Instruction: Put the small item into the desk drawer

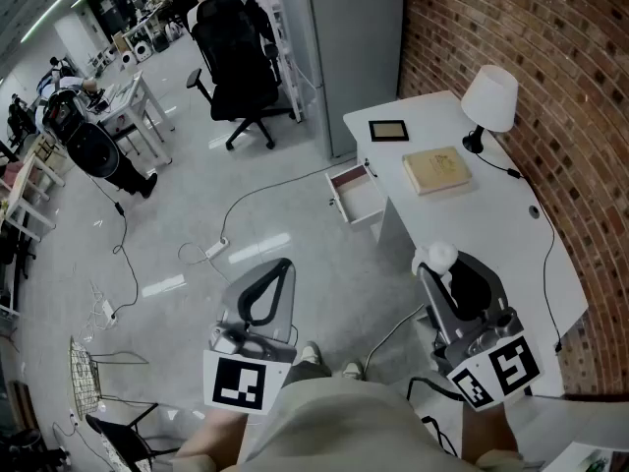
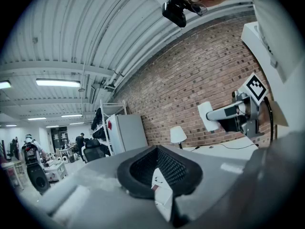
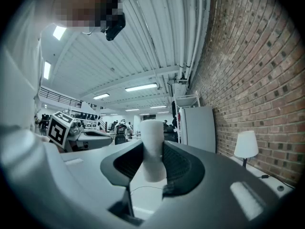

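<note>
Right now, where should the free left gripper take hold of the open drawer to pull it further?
Probably the drawer by the top edge of its wall farthest from the desk. Bring the left gripper down from above: the drawer stands open, so that thin upright wall should fit between opened jaws. No handle shows.

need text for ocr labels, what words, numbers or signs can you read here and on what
No text is legible in any view.
Left marker cube: black-and-white square pattern, no letters.
Right marker cube: the same, no letters.
Book: cover print too small to read.
Dark frame: nothing readable.
Red label on grey cabinet: too small to read.
Printed sheet: blurred.
</note>
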Available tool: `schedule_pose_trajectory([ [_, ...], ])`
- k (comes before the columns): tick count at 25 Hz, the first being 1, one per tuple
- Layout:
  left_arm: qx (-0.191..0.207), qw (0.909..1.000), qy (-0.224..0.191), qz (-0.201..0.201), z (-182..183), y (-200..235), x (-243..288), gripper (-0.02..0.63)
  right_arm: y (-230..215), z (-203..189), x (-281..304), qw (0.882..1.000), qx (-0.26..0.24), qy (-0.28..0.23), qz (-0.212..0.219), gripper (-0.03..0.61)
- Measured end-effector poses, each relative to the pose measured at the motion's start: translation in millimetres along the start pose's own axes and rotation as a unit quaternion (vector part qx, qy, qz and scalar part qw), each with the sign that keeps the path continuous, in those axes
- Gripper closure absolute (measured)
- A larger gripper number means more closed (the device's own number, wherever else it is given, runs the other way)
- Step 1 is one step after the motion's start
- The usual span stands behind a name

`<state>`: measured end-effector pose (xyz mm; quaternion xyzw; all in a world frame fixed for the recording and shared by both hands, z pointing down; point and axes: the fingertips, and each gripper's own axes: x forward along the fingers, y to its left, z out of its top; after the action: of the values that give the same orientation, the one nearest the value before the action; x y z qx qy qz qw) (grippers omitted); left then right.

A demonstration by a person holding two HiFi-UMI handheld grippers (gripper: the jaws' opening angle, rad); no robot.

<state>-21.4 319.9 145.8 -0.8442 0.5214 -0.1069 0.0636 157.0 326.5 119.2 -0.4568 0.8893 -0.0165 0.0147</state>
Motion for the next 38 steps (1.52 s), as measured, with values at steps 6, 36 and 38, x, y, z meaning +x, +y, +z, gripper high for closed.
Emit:
schedule_pose_trajectory([
  [6, 0.000, 1.0000, 0.006, -0.001, -2, -1, 1, 0.611, -6, -5, 2, 1.000, 0.020, 0.007, -0.009, 0.449],
  [36, 0.000, 0.9999, -0.013, -0.012, -24, 22, 54, 0.611, -27, -27, 54, 1.000, 0.026, -0.005, -0.002, 0.448],
  [38, -0.006, 0.9998, -0.012, -0.014, -25, 31, 66, 0.611, -31, -31, 69, 1.000, 0.029, 0.000, -0.001, 0.449],
])
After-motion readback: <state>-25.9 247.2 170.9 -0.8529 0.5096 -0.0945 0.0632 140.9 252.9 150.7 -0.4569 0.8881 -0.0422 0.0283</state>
